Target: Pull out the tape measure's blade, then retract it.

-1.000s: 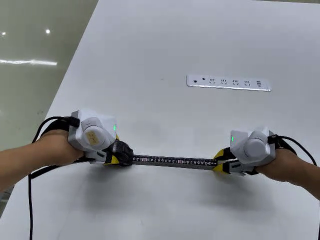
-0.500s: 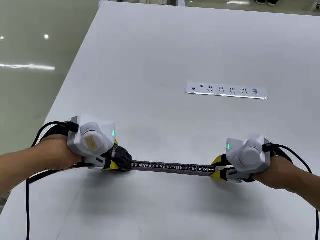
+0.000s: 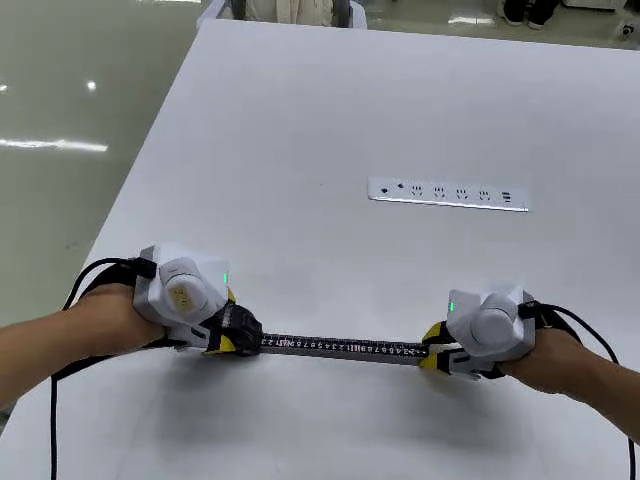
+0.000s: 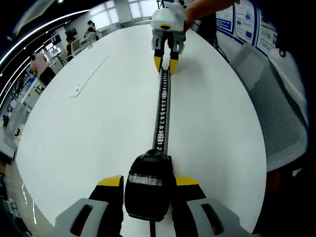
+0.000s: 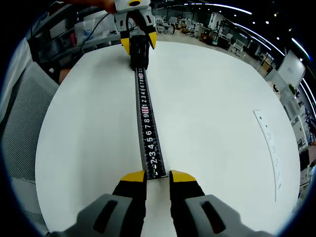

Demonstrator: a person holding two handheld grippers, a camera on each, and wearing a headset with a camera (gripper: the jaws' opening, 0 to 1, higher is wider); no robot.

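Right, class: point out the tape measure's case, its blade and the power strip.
case (image 4: 149,190), left gripper view, top of black housing.
blade (image 5: 147,124), right gripper view, numbered face.
power strip (image 3: 447,194), head view, middle of white face.

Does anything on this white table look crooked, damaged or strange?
Nothing stands out. The dark numbered blade runs straight from the black tape measure case in the left gripper to the right gripper.

The counter (image 3: 300,100) is looked down on from above by the head view. From the left gripper view, low along the blade (image 4: 163,108), the right claw (image 4: 165,66) is faced; from the right gripper view, the left claw (image 5: 138,45). Blade shared by all.
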